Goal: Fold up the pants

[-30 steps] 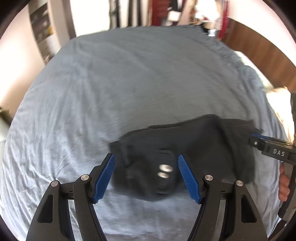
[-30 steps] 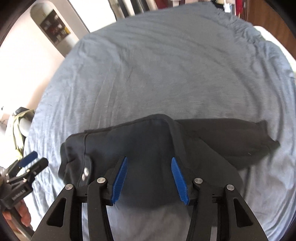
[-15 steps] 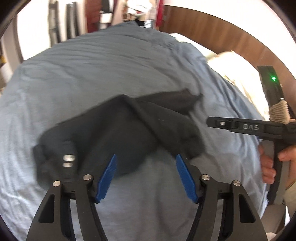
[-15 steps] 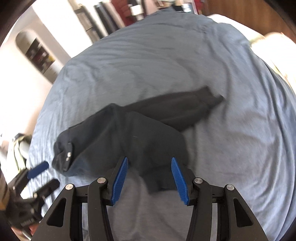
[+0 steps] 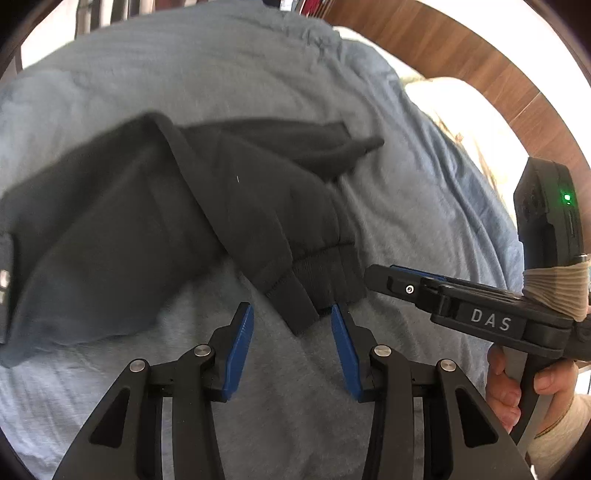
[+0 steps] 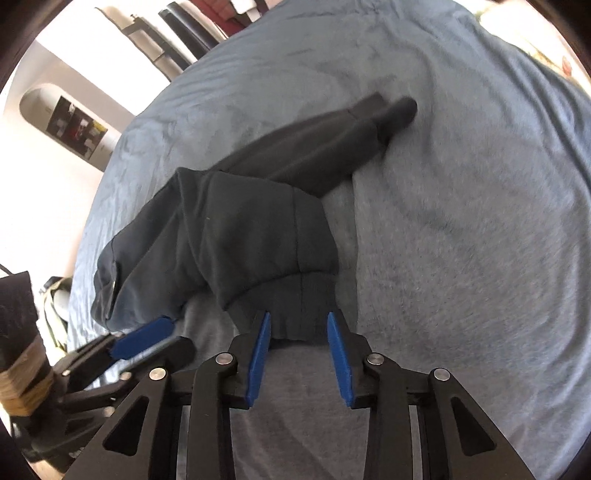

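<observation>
Dark pants (image 5: 155,221) lie crumpled on the blue bedspread (image 5: 221,74), one leg bent toward me and the other stretched away (image 6: 332,147). My left gripper (image 5: 291,321) is open, its jaws either side of the near leg's ribbed cuff (image 5: 325,273). My right gripper (image 6: 297,325) is open at the same cuff (image 6: 295,306); it also shows in the left wrist view (image 5: 373,277), its tip beside the cuff. The left gripper also shows low on the left in the right wrist view (image 6: 155,336). Neither gripper holds the cloth.
A wooden headboard (image 5: 461,55) and a pale pillow (image 5: 461,122) lie to the right of the bed. A white wall with a niche (image 6: 70,122) and dark furniture (image 6: 192,33) stand beyond the far edge. Clutter (image 6: 55,299) sits off the bed's left side.
Both grippers have moved from the waistband end along the pants to the near leg's cuff and come closer to the bed. Both stayed open.
</observation>
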Action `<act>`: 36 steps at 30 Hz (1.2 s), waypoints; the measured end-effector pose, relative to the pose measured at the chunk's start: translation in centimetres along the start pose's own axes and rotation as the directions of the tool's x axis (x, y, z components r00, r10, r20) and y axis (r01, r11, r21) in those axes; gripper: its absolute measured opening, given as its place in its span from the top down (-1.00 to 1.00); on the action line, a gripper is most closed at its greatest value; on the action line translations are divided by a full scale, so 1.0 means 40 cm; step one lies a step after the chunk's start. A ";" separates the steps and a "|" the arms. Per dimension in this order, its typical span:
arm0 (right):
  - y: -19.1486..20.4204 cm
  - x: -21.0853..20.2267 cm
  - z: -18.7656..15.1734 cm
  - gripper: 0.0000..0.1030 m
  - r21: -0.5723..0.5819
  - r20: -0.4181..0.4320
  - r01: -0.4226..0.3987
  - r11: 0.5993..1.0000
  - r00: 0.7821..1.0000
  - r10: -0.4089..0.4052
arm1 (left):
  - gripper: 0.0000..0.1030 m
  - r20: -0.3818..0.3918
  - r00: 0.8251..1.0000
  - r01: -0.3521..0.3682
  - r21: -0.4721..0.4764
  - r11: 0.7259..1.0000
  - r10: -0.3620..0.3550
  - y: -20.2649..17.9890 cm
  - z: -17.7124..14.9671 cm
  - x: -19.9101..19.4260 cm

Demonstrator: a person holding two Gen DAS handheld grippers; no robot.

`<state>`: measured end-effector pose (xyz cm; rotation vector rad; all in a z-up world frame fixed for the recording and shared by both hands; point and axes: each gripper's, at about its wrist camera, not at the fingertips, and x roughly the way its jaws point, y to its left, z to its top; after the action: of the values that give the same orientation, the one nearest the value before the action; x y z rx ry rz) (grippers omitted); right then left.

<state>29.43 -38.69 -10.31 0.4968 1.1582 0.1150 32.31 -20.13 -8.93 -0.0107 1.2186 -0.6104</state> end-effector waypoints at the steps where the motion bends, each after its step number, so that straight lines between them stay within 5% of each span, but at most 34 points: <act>1: -0.009 0.010 -0.002 0.35 0.011 -0.003 -0.001 1.000 1.000 0.001 | 0.19 -0.008 1.000 -0.001 -0.004 1.000 0.001 0.003 -0.003 0.009; 13: -0.064 0.095 -0.003 0.35 0.077 -0.050 -0.052 0.996 0.997 0.056 | 0.26 -0.052 0.999 0.000 -0.046 0.999 -0.003 0.004 0.012 0.092; 18: -0.086 0.114 -0.002 0.36 0.117 -0.089 -0.094 0.989 0.991 0.105 | 0.62 -0.079 0.996 0.023 -0.068 0.997 -0.028 0.014 0.019 0.114; 22: -0.081 0.114 -0.001 0.74 0.121 -0.088 -0.116 0.986 0.988 0.127 | 0.84 -0.058 0.997 0.047 -0.058 0.997 -0.050 0.004 0.036 0.091; 29: -0.042 0.007 0.016 0.80 0.119 0.032 -0.164 0.979 0.986 0.161 | 0.85 0.069 0.993 0.095 0.012 0.995 -0.095 -0.048 0.112 -0.025; 36: -0.050 -0.115 0.110 0.82 0.155 0.214 -0.225 0.962 0.958 0.190 | 0.85 0.117 0.988 0.084 0.149 0.985 -0.102 -0.094 0.256 -0.052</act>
<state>31.16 -43.39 -5.92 0.7726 0.9229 0.1418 39.26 -25.55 -2.16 0.0156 1.0556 -0.7675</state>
